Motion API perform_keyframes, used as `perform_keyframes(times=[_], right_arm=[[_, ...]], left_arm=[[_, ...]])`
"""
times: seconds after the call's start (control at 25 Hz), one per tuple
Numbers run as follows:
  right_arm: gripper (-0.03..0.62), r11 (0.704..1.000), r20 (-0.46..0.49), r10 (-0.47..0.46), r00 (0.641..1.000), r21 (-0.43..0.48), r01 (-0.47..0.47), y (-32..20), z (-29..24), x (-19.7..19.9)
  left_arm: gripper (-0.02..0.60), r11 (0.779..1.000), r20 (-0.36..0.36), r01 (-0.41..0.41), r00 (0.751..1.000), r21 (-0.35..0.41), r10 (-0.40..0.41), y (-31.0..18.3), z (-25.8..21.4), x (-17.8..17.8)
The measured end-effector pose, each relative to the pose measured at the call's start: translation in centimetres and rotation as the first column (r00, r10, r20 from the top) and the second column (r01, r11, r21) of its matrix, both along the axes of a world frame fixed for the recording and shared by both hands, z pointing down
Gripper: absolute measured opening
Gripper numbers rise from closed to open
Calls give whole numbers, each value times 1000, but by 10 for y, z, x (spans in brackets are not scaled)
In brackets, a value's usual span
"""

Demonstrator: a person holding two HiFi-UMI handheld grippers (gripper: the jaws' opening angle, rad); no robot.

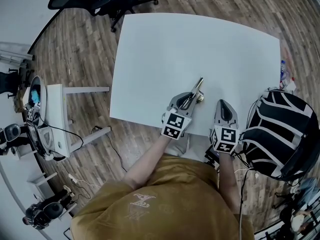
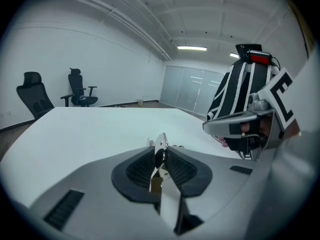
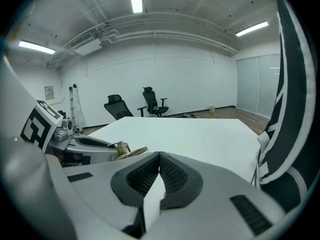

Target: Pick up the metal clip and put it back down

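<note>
Left gripper carries the job now, while the right gripper only keeps it company.

The white table fills most of what I see and is bare across its middle and far side, so there is plenty of room to set something down. A black-and-white striped bag stands off the table's right corner, just beside my right hand, and plays no part in this.

Both tools hang over the near edge of the table and tilt down towards it. My right one has its jaws pressed together with nothing between them. I judge that I keep it closed and off to the side because one tool is enough for so small a thing.

My left one is clamped on the metal clip, pinching it by its rear part so that the free end pokes out ahead of the pads, towards the table. That hold should let the front end meet the surface first. Whether it already touches the table I cannot tell from these angles, so I count the set-down as not yet done.
</note>
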State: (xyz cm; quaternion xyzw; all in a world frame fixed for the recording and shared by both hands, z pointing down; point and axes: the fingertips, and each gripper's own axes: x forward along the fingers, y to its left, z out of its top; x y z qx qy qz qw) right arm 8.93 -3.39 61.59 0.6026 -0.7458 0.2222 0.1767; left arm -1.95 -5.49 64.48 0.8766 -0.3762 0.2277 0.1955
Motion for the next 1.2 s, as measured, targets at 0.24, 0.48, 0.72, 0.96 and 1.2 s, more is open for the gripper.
perform_keyframes(times=[0.24, 0.48, 0.72, 0.96, 1.2], right_arm=[[8, 1000, 14, -2, 1000, -21, 3, 1, 5, 1], [8, 999, 15, -11, 1000, -33, 11, 0, 9, -3], [8, 999, 25, -30, 999, -31, 31, 2, 8, -9], [8, 999, 31, -36, 999, -23, 37, 1, 7, -10], [8, 999, 26, -32, 999, -33, 32, 4, 11, -8]], left_arm=[[67, 998, 91, -60, 994, 26, 57, 4, 11, 3], [67, 995, 140, -89, 987, 41, 83, 6, 18, 7], [69, 993, 171, -102, 981, 51, 92, 6, 20, 9], [72, 990, 163, -135, 978, 42, 127, 9, 24, 14], [138, 988, 119, -157, 981, 4, 156, 14, 26, 21]])
